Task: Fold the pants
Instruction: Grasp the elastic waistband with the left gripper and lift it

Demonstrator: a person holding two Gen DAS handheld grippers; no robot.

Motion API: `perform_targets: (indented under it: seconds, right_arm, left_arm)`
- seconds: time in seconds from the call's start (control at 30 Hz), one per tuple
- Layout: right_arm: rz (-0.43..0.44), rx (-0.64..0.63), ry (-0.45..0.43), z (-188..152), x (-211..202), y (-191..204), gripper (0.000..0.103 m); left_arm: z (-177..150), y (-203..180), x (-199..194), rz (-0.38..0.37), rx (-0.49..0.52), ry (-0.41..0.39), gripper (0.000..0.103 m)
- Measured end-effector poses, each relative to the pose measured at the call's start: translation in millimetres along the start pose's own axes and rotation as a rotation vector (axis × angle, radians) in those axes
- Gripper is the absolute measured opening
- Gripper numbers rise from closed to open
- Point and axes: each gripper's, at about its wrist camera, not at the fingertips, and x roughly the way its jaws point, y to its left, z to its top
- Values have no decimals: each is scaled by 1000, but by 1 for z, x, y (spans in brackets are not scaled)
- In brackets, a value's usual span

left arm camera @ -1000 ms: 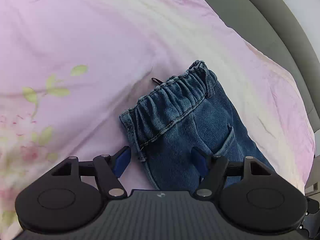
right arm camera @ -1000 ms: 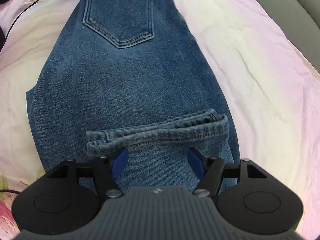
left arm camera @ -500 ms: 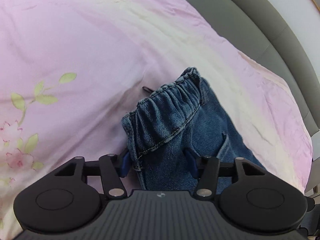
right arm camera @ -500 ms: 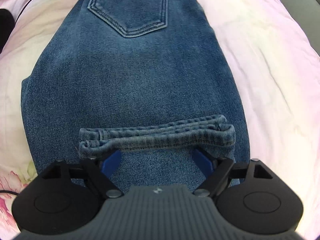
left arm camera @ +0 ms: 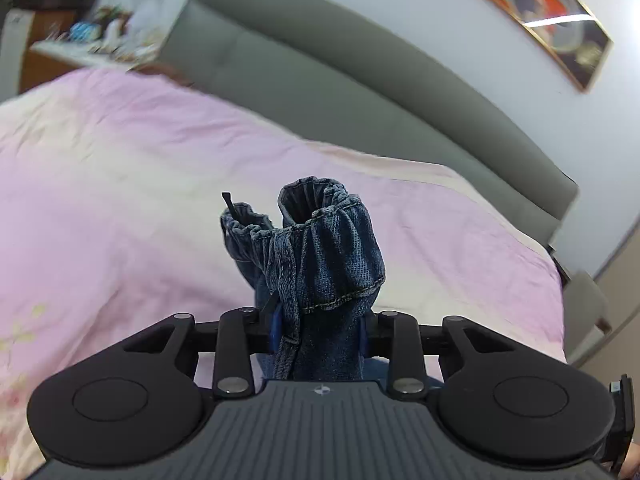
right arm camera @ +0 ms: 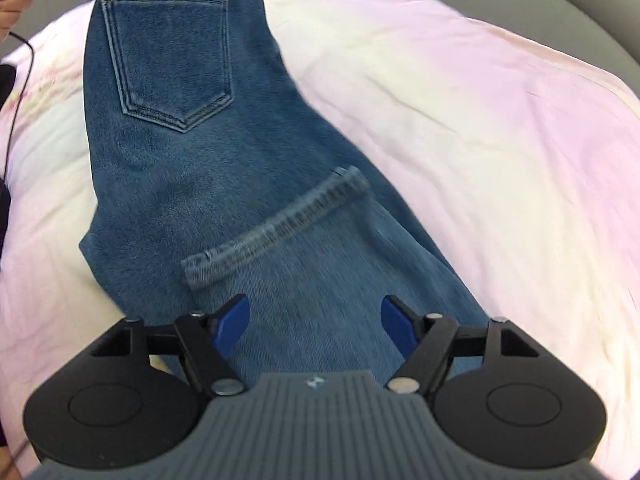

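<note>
Your left gripper [left arm camera: 318, 330]: jaws clamped on the bunched elastic waistband of the pants [left arm camera: 320, 264], which stands up between them, raised off the bed. Your right gripper [right arm camera: 314, 326]: jaws spread wide, holding nothing, poised over the folded-back leg of the pants [right arm camera: 208, 168]. Beyond it, hem [right arm camera: 276, 226] lying slantwise across the denim; farther on, back pocket [right arm camera: 170, 56] facing up. Pants spread on the pink bedsheet [right arm camera: 460, 120]. Grey headboard [left arm camera: 360, 80] behind; framed picture [left arm camera: 548, 12] on the wall.
</note>
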Motion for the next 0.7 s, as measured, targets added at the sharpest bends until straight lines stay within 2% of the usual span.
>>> perform_targets:
  seconds: [0.17,0.27,0.4,0.53,0.7]
  right_arm:
    - [-63,152,-6,-40,-29,-11,69]
    - [-61,279,-31,-68,-41,-21,69]
    - [-56,406,-64,-100,-50,-25,69]
    - [-42,499,-86,-129,-54,-37,67]
    - [-16,546,-103,-152,-54,-44,63]
  left_arm:
    - [-5,-101,0,-36,237,-14,36]
    - [-24,-156,9,-63,381,-8,36]
    - [-58,-218,29,-91,521,20,36]
    - [-102,-265,63,-142,633,85,36]
    - [-172,-315,108,-194,790,225,36]
